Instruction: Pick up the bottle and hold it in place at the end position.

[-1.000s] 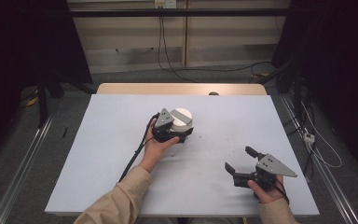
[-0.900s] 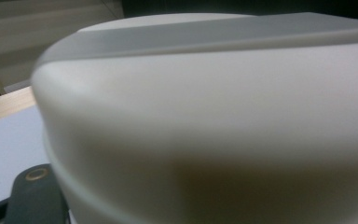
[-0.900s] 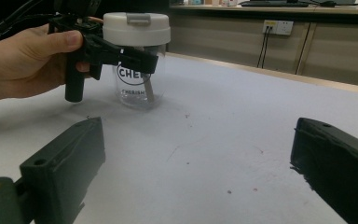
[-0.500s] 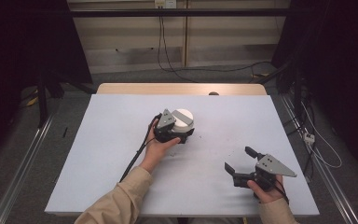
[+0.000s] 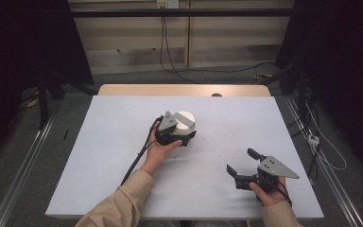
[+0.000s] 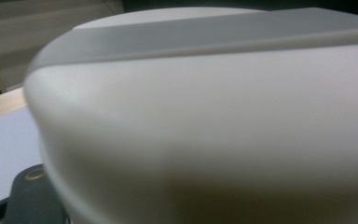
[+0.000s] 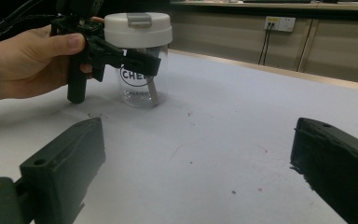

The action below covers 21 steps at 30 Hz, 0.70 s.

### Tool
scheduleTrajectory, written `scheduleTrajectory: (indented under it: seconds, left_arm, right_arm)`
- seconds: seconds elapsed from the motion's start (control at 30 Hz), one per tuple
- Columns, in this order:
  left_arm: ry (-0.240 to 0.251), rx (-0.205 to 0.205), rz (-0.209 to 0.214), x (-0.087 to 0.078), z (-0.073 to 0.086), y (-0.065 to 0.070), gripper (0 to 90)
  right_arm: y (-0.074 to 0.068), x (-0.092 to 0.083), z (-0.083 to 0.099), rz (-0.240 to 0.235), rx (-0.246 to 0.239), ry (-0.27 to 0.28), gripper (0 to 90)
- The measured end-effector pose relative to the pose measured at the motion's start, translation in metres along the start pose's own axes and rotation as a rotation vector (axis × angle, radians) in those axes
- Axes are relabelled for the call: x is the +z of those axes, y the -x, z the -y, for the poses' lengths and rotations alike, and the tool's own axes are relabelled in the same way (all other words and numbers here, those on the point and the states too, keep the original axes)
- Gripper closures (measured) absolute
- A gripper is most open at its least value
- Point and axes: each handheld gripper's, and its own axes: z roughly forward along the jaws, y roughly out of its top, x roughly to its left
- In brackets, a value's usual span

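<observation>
A clear jar [image 7: 140, 88] with a white lid [image 5: 185, 120] and dark lettering stands upright on the pale table [image 5: 123, 142], near its middle. My left gripper [image 5: 186, 129] comes at it from the left and is shut on the jar just under the lid. One black jaw lies across the jar's front in the right gripper view; the other is hidden behind it. In the left gripper view the lid [image 6: 205, 116] sits very close. My right gripper [image 5: 241, 161] rests low at the front right, well apart from the jar, open with nothing between its fingers [image 7: 60, 172].
A black cable [image 5: 134, 163] trails from the left gripper toward the front edge. A wooden strip [image 5: 184, 90] borders the table's far edge, with a small dark knob [image 5: 216, 95] on it. Fine dark specks [image 5: 217, 151] dot the surface. Cables lie on the floor at right.
</observation>
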Motion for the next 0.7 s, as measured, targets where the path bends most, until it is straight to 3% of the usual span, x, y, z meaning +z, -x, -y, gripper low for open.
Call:
scheduleTrajectory:
  seconds: [0.7]
  left_arm:
    - [-0.037,0.026,-0.025,-0.001,0.001,0.005,13.4]
  right_arm:
    - [-0.014,0.038,-0.02,-0.033,0.014,-0.017,3.0]
